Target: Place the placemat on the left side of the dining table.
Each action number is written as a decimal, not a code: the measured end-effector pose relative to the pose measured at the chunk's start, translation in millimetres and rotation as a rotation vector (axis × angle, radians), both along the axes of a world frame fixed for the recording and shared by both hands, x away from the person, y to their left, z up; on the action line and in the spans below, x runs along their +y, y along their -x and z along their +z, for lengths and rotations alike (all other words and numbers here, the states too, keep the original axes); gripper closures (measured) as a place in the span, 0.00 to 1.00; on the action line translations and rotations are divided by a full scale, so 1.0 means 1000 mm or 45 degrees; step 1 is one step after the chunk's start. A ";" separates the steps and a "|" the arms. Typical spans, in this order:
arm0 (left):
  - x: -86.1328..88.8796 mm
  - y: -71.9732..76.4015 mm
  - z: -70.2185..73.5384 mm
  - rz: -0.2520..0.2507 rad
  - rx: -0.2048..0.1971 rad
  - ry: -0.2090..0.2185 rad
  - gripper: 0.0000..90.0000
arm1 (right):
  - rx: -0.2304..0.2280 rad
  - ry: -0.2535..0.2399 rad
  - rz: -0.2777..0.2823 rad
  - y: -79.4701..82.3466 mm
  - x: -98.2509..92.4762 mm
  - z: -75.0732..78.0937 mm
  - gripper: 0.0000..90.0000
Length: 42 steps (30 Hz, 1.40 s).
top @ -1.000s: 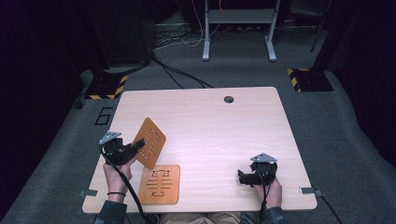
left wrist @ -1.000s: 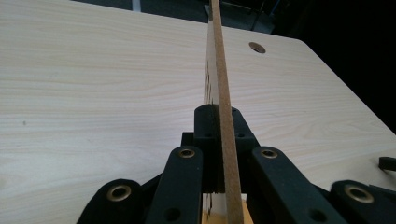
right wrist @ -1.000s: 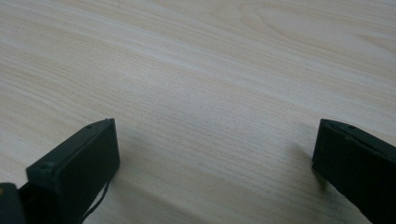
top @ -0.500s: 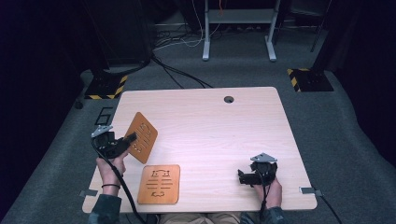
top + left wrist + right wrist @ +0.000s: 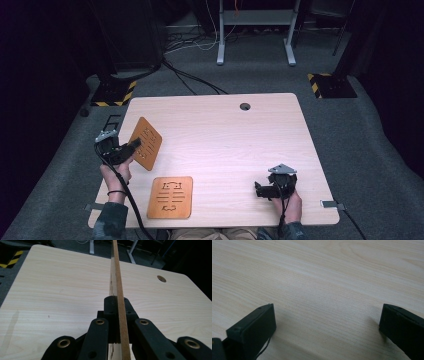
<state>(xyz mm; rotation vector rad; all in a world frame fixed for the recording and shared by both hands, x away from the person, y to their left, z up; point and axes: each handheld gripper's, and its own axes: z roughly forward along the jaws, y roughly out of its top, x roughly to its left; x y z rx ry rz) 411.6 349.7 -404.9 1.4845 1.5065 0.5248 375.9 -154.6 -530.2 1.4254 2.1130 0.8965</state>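
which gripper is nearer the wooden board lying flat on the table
Left. The left gripper, holding another board raised, is just up and left of the flat wooden board. The right gripper rests farther off, across bare table to its right.

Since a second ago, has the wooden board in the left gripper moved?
Yes. The held board, clamped in the left gripper, has shifted leftward toward the table's left edge, farther from the flat board lying near the front edge of the table.

light: you work under overhead light on the table point(image 5: 225, 140), surroundings dark | shadows: soft, short | glare: mild sheen mid-table | blur: your gripper views go soft up close, high view grainy
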 end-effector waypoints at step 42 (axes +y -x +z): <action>0.034 -0.040 -0.042 0.185 0.165 -0.056 0.90 | -0.001 0.004 -0.002 0.000 0.000 0.000 0.00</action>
